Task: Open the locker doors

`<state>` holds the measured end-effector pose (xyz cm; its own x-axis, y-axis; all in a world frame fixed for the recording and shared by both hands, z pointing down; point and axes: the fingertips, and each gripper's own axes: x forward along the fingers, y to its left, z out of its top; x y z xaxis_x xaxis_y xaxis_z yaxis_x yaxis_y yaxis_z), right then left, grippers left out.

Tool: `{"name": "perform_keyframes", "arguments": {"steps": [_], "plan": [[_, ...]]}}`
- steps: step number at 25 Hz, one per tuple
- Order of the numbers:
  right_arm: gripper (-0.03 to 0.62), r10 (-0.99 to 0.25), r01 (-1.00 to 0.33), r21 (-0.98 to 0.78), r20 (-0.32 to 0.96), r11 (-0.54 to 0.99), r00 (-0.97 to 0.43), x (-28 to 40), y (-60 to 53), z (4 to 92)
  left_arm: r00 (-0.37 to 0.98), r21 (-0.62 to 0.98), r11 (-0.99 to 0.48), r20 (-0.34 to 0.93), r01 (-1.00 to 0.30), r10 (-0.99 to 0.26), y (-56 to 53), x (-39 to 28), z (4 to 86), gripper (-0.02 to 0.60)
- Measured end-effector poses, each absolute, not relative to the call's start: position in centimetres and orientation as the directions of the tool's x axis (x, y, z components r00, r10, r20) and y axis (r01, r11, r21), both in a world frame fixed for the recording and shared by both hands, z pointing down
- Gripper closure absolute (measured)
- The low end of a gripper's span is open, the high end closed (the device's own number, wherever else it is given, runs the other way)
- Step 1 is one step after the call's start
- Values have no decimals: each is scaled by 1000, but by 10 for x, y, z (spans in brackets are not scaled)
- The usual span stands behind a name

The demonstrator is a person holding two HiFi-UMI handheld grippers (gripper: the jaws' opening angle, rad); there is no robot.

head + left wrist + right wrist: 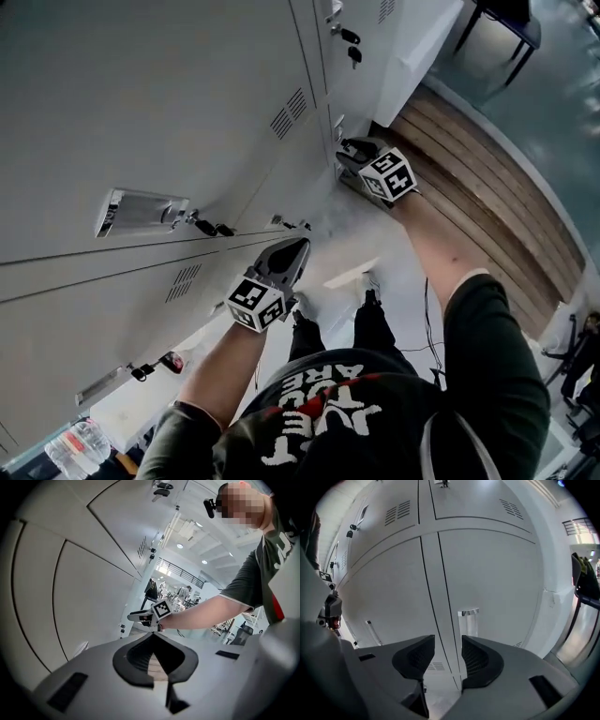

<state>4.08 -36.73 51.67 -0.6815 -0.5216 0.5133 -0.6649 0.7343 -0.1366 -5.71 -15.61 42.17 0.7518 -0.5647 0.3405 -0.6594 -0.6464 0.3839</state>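
Grey metal locker doors (pixel 141 103) fill the left of the head view, all closed. One has a recessed silver handle (pixel 141 212) with a key (pixel 211 227) beside it. My left gripper (pixel 298 246) hangs low in front of the lockers with its jaws together and nothing between them (pixel 152 634). My right gripper (pixel 349 148) is further along the row, close to the lower doors. Its jaws (pixel 448 644) stand apart and hold nothing. Between them I see a door seam and a recessed handle (pixel 468 620) a little beyond the tips.
A strip of wooden floor (pixel 487 187) runs along the right, with a dark chair (pixel 506 28) beyond it. Water bottles (pixel 80 445) lie at the bottom left. More keys (pixel 349 39) hang in doors farther along. The person's shoes (pixel 370 281) are on the pale floor.
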Motion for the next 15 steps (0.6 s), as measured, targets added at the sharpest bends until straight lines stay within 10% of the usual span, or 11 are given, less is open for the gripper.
{"name": "perform_keyframes", "arguments": {"steps": [15], "plan": [[376,-421,-513,-21,545,858,-726,20,-405,521,749,407,-629,334,-663,-573,-167,-50,444,575]]}}
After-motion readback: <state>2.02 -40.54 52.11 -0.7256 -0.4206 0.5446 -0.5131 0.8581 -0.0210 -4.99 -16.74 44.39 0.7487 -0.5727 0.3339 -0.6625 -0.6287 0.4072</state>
